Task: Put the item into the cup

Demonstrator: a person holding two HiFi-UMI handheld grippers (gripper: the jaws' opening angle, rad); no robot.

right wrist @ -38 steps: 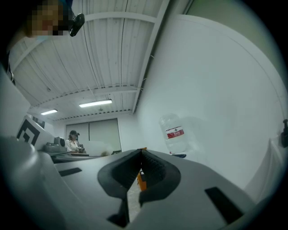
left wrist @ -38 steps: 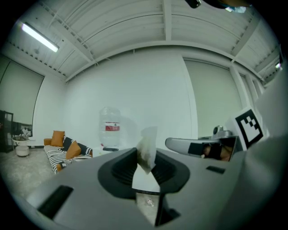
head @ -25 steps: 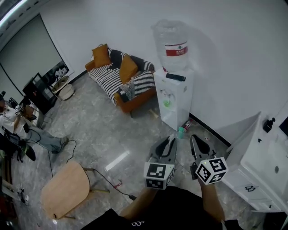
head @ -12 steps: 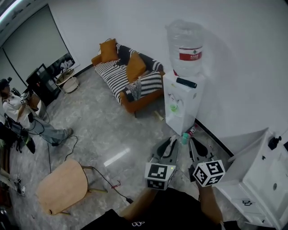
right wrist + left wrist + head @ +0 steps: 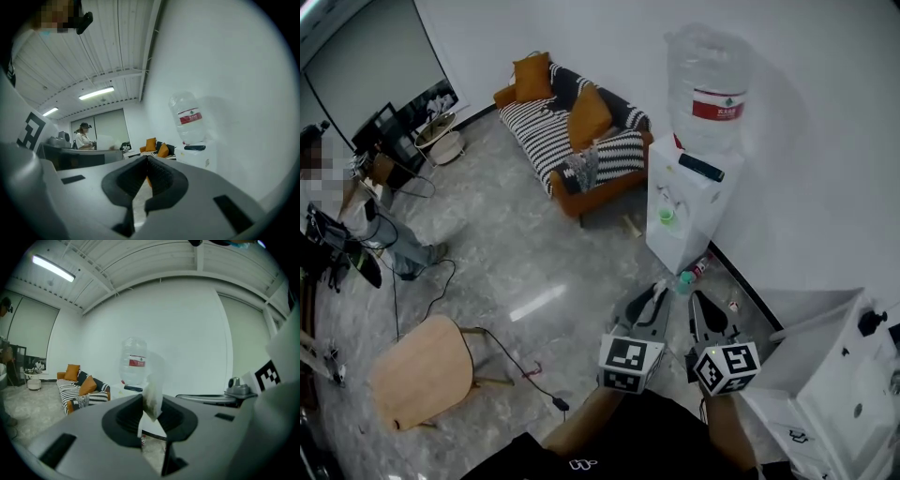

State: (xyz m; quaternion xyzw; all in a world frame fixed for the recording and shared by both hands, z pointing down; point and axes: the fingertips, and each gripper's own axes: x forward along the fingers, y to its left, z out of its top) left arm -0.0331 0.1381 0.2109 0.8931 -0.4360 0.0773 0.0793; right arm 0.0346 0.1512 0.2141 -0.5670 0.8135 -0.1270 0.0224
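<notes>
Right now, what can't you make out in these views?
- Cup: the green thing on the water dispenser is too small in the head view to say whether it is a cup. In the left gripper view the jaws cover that spot.
- Sachet in the left gripper: its lower part is hidden by the jaws, and its contents are unclear.

Floor, back to front:
- Sofa against the far wall, with cushions on it.
- Water dispenser just right of the sofa, against the right wall. On top are a water bottle and, beside it, a remote control. A cup sits in the tap niche.
- Chair near left, well apart from the sofa.
- Cabinet near right.
- Left gripper and right gripper side by side before the dispenser, with a tea bag between the left fingers.
</notes>
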